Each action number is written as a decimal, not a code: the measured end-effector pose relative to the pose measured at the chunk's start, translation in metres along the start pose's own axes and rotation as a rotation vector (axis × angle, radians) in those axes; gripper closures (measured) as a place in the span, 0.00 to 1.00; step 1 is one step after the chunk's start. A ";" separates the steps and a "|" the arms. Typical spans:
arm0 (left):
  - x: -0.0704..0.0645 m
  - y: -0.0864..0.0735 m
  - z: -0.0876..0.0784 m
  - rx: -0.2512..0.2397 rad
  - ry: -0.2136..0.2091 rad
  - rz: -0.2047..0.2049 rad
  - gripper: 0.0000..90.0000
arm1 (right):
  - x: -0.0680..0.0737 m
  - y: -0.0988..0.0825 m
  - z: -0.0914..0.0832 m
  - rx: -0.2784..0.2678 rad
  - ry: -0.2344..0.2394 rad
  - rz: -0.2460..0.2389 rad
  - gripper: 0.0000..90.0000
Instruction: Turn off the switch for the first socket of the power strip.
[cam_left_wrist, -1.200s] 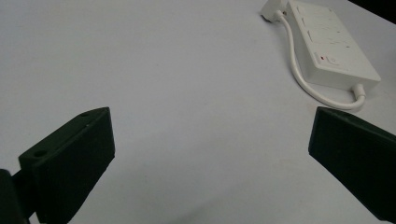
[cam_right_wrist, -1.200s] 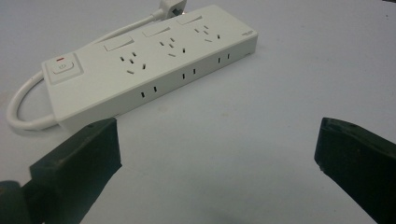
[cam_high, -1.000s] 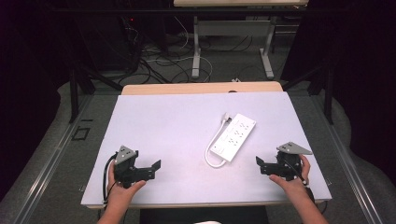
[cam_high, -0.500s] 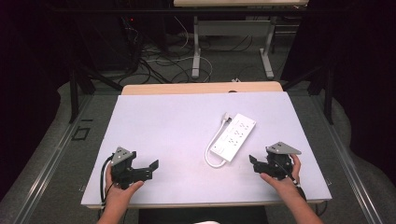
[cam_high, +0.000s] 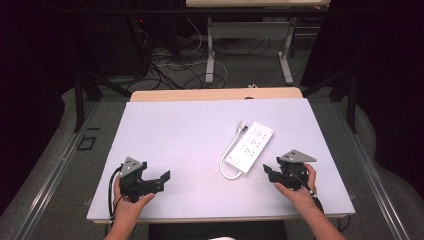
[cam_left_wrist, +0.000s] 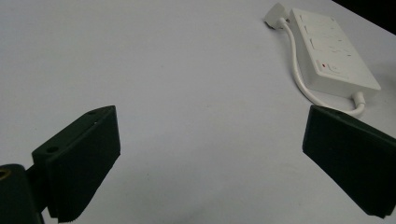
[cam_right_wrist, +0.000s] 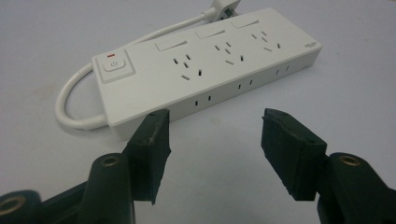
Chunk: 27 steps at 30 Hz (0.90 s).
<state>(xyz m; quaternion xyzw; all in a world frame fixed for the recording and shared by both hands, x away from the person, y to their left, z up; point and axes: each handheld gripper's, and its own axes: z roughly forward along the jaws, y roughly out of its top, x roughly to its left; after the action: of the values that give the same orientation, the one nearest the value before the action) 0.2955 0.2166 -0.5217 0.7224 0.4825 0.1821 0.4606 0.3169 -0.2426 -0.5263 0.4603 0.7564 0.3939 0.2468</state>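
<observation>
Strip (cam_high: 249, 147) lay right of the table's (cam_high: 180, 130) middle in the high view, slanted from near-left to far-right, its white cord (cam_high: 228, 160) looped along its left side to a plug (cam_high: 243, 126) at the far end. The right tongs (cam_high: 272, 174), held in the person's right hand (cam_high: 300, 187), sat just near and right of the strip's near end, apart from it, pointing left. The left tongs (cam_high: 159, 179) rested in the left hand (cam_high: 131, 197) at the near-left of the table, well apart from the strip, jaws spread wide.

Seen from the left gripper view, the left tongs (cam_left_wrist: 210, 149) stood wide open over bare table with nothing between the jaws; the strip (cam_left_wrist: 334, 51) lay far off to the right, its switch end nearest.

In the right gripper view, the right tongs (cam_right_wrist: 215, 135) were about half open and had just been closing, gripping nothing. The strip (cam_right_wrist: 210, 70) lay just beyond the fingertips (cam_right_wrist: 156, 123), its near long edge close to the left one, whether touching I could not tell. Its power switch (cam_right_wrist: 113, 64) was at the left end, where the cord (cam_right_wrist: 77, 100) curled out.
</observation>
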 end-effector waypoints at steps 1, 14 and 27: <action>0.000 0.000 0.000 0.004 0.001 -0.001 0.05 | 0.000 0.001 0.000 0.003 -0.003 0.000 0.47; 0.001 0.000 -0.002 -0.021 0.018 -0.003 0.07 | 0.008 0.016 0.006 0.056 0.061 -0.024 0.55; 0.002 -0.001 -0.003 -0.015 0.019 -0.012 0.08 | 0.015 0.042 0.013 0.110 0.123 -0.041 0.55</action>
<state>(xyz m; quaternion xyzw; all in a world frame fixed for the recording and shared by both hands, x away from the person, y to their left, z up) 0.2940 0.2201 -0.5211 0.7143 0.4896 0.1899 0.4626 0.3409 -0.2132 -0.4991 0.4325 0.7999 0.3741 0.1820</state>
